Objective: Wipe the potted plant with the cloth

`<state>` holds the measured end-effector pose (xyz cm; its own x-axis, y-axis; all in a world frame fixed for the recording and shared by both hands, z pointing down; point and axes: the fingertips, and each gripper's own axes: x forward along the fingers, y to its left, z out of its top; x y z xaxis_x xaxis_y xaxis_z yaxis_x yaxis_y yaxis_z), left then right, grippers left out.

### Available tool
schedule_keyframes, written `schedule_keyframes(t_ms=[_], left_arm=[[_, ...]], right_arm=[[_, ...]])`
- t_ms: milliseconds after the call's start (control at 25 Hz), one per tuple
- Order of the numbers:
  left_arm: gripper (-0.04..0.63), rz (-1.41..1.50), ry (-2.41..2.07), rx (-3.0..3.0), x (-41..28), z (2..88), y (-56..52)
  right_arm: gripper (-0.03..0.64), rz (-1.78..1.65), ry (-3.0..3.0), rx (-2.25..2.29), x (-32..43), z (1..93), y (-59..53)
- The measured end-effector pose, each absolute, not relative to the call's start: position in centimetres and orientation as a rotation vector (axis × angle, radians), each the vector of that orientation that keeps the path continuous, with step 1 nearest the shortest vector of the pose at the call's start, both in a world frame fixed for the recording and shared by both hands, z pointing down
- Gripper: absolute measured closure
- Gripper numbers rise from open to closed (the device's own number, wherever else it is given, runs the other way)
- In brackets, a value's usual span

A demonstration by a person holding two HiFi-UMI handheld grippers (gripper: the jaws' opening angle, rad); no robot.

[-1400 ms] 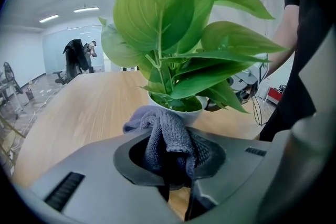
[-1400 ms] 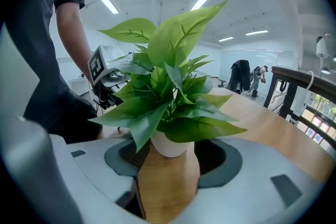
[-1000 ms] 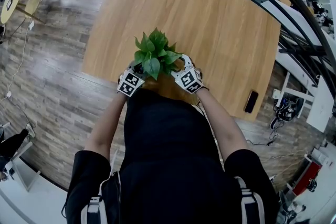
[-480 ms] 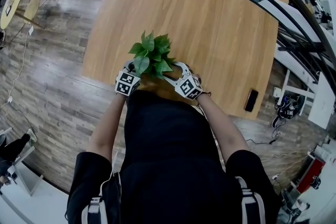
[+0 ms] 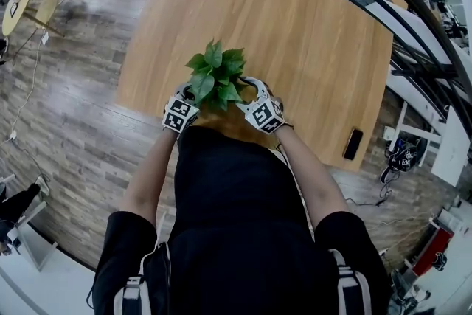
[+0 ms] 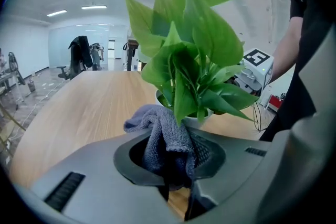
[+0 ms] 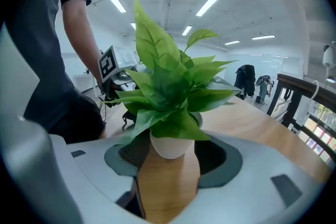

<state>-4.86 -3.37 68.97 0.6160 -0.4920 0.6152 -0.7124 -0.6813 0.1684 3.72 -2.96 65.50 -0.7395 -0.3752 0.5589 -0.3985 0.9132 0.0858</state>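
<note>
A small plant with broad green leaves (image 5: 215,76) stands in a white pot (image 7: 170,145) near the front edge of the wooden table (image 5: 295,26). My right gripper (image 7: 171,150) reaches in from the plant's right. Its jaws stand wide, with the pads against both sides of the pot. My left gripper (image 6: 170,152) is shut on a bunched grey cloth (image 6: 157,126). The cloth's free end lies against the pot rim, under the lowest leaves (image 6: 194,71). In the head view, both marker cubes flank the plant, the left cube (image 5: 180,114) and the right cube (image 5: 264,114).
A black phone (image 5: 352,143) lies near the table's front right corner. Metal rails and desks (image 5: 413,40) run along the right. The person's body stands close against the table's front edge. Wooden floor (image 5: 66,99) lies to the left.
Both grippers and the plant have stayed together at the table's front edge, shifting only slightly. The left gripper keeps the cloth at the plant.
</note>
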Motion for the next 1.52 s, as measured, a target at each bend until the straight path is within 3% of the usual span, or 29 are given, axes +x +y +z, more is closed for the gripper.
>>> schedule_keyframes(t_ms=[480, 960, 1520], left_arm=[[0.482, 0.757, -0.854, 2.479, -3.1, 69.4, 0.0], [0.48, 0.794, -0.98, 2.429, -5.9, 69.7, -1.9], [0.48, 0.748, -0.988, 2.403, -5.2, 69.5, -2.4]], right_arm=[[0.37, 0.056, -2.467, 0.578, 3.7, 65.6, -3.0], [0.37, -0.074, -2.417, 0.399, 3.6, 65.9, 2.1], [0.37, 0.094, -2.443, 0.573, 3.1, 66.1, -2.4]])
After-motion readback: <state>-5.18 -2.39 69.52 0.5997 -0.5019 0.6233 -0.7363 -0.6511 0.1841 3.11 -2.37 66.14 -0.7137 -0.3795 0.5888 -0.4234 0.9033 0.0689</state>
